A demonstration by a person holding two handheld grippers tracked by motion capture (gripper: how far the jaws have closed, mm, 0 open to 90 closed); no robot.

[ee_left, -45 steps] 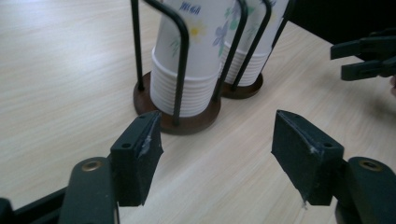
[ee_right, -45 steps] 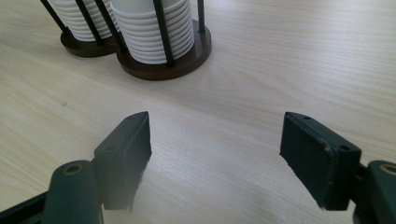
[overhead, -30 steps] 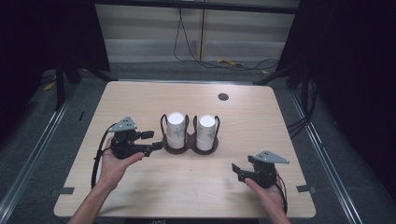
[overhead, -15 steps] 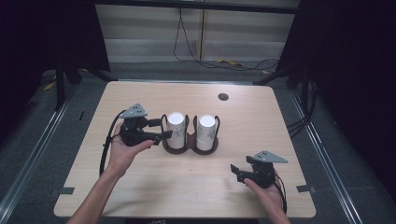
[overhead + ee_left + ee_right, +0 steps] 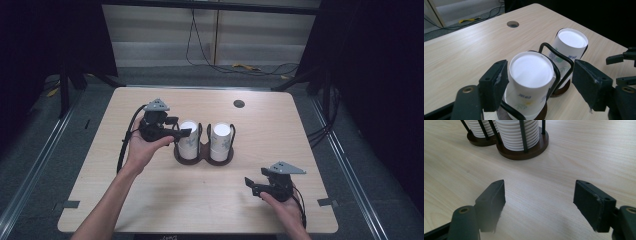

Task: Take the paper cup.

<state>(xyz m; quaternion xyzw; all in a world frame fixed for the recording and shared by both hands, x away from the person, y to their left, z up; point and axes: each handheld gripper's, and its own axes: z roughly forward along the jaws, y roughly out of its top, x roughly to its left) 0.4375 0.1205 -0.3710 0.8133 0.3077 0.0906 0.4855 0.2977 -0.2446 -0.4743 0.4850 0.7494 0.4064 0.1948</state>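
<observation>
**Left gripper lining up on the nearer cup stack**

The left gripper (image 5: 181, 132) is hovering released, its jaws having just been opening, straddling the top of the left cup stack (image 5: 531, 82) without pressing it. The cup holder (image 5: 203, 156) is sitting directly below and ahead of it, with 2 stacks. The right gripper (image 5: 252, 185) is resting released, nothing between its jaws. Risk: closing too low could be catching a black upright rod, dragging the holder.
</observation>
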